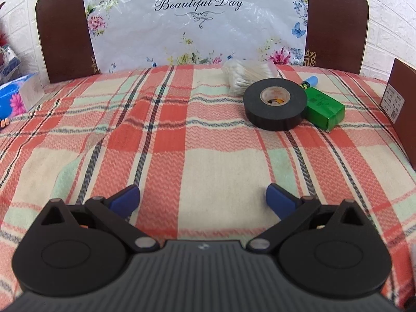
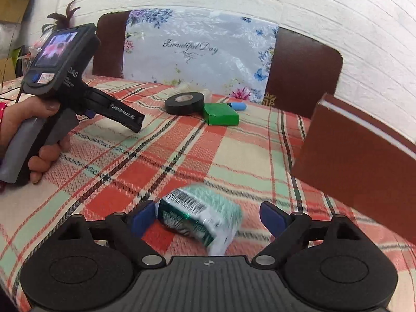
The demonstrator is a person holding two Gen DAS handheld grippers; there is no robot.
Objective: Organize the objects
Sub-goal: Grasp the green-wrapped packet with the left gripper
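Observation:
A black tape roll (image 1: 274,104) lies on the plaid cloth at the far right, with a green box (image 1: 325,109), a blue-capped tube (image 1: 309,81) and a bag of cotton swabs (image 1: 247,76) beside it. My left gripper (image 1: 202,200) is open and empty, well short of them. In the right wrist view the tape roll (image 2: 184,102) and green box (image 2: 221,114) lie far ahead. My right gripper (image 2: 206,218) is open, and a blurred green-and-white wrapped pack (image 2: 200,221) sits between its fingers, close to the left fingertip (image 2: 141,217). The left gripper's body (image 2: 78,91) is held at the left.
A brown box (image 2: 358,145) stands at the right edge of the table, seen also in the left wrist view (image 1: 401,98). A floral plastic bag (image 1: 195,20) hangs over a brown chair back (image 1: 65,33) behind the table. A blue tissue pack (image 1: 15,96) lies at the far left.

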